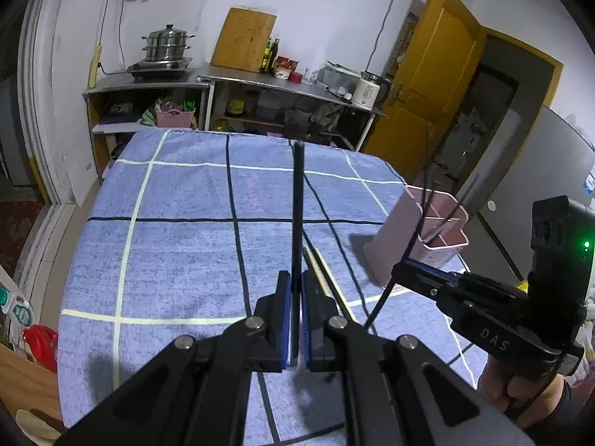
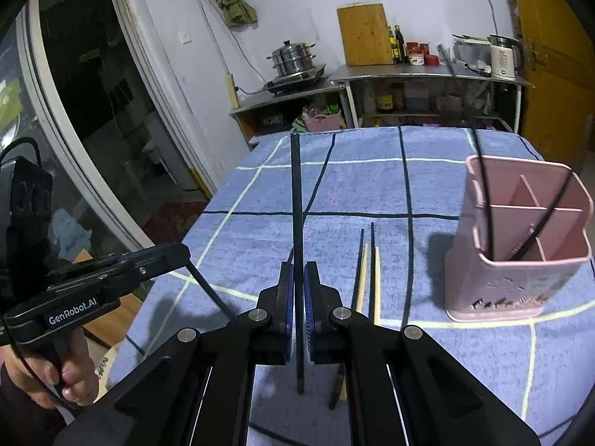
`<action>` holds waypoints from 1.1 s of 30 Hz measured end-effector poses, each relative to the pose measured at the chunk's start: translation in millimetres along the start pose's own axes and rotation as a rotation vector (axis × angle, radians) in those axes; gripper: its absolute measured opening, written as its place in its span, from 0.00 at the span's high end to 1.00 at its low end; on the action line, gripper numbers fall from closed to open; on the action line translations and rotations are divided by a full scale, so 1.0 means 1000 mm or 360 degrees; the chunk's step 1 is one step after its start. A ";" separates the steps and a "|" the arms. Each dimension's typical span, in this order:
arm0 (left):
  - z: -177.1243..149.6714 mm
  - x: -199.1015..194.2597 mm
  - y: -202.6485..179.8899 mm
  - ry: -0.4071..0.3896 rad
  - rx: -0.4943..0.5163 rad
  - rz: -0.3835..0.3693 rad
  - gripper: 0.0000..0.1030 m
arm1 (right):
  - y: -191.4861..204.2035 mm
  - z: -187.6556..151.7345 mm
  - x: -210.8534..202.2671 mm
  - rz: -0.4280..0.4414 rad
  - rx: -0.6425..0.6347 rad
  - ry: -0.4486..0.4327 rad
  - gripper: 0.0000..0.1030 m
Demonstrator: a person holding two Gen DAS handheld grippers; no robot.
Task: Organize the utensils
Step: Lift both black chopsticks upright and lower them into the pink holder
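Two views. Left wrist: the left tool (image 1: 295, 316) is clamped on a black chopstick (image 1: 297, 204); the pink holder (image 1: 412, 245) stands to the right on the worktop (image 1: 178, 223). Swing right and lower tip-first.

Right wrist: the right tool (image 2: 299, 316) also pinches a black chopstick (image 2: 296, 200); loose chopsticks (image 2: 368, 278) lie just beside it, holder (image 2: 502, 286) at right. Aim for one compartment.

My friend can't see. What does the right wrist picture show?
The right gripper pinches a black chopstick above a blue checked cloth. More chopsticks lie on it, near a pink holder with black chopsticks inside. The left gripper is at left.
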State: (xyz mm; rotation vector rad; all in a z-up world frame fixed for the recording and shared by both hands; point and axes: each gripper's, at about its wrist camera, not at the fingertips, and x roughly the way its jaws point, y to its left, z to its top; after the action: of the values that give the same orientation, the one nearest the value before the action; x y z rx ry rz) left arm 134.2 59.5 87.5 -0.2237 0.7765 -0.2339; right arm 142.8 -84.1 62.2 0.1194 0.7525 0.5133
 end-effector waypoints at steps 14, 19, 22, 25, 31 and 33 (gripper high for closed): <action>0.001 -0.019 -0.043 0.0019 0.0076 -0.0142 0.94 | -0.025 -0.002 -0.069 -0.0066 0.0085 -0.0150 0.95; 0.010 -0.014 -0.065 0.0040 0.0108 -0.0223 0.94 | -0.041 -0.001 -0.091 -0.0125 0.0128 -0.0195 0.95; 0.021 -0.011 -0.082 0.0035 0.0151 -0.0268 0.94 | -0.052 0.002 -0.101 -0.0152 0.0159 -0.0227 0.95; 0.036 -0.007 -0.097 0.0031 0.0171 -0.0335 0.94 | -0.062 0.011 -0.115 -0.0193 0.0176 -0.0279 0.95; 0.071 -0.009 -0.131 -0.0030 0.0241 -0.0426 0.94 | -0.078 0.035 -0.143 -0.0262 0.0184 -0.0397 0.95; 0.083 -0.011 -0.140 -0.0064 0.0265 -0.0443 0.94 | -0.082 0.044 -0.151 -0.0283 0.0180 -0.0435 0.95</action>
State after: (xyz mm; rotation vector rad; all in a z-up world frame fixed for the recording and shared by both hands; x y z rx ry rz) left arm 167.8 -61.3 192.0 -0.1781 0.6806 -0.5533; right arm 113.2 -225.6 164.6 0.2208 0.5181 0.2775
